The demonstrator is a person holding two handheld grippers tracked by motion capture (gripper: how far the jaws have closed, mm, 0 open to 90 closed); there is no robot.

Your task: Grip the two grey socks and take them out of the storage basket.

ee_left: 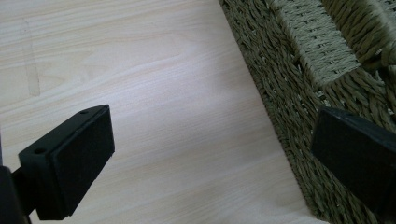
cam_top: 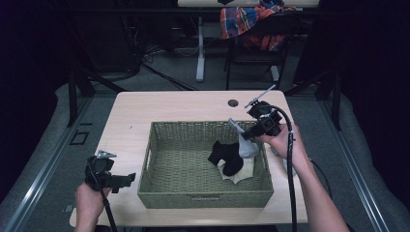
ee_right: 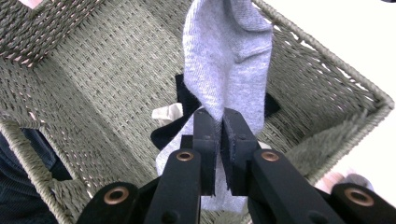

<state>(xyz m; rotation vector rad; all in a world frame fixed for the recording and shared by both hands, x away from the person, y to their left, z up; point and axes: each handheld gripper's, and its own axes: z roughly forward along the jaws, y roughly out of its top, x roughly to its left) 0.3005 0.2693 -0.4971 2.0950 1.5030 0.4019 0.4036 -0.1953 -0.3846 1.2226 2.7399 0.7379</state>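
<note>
The worktop (cam_top: 145, 108) was a pale wooden slab, and most of its middle was taken up by the woven green basket (cam_top: 159, 191), which sat squarely in front of me. Inside the basket, toward its right half, a black sock (cam_top: 226, 155) lay on top of a cream sock (cam_top: 241, 173). Above them hung the grey sock (cam_top: 245, 145), which I had pinched in my right claw (cam_top: 247, 136); in the right gripper view that claw (ee_right: 219, 135) had its jaws pressed together on a fold of the grey sock (ee_right: 229, 56), the rest of the fabric draping over the basket's inside with the black sock (ee_right: 168, 133) beneath it. My right hand (cam_top: 285, 140) held that tool over the basket's right rim. My left claw (cam_top: 126, 180) rested low at the near left of the worktop, just beside the basket's left wall, its jaws spread wide apart and holding nothing; in the left gripper view one jaw stood over bare wood and the other against the basket's weave (ee_left: 289, 84).
</note>
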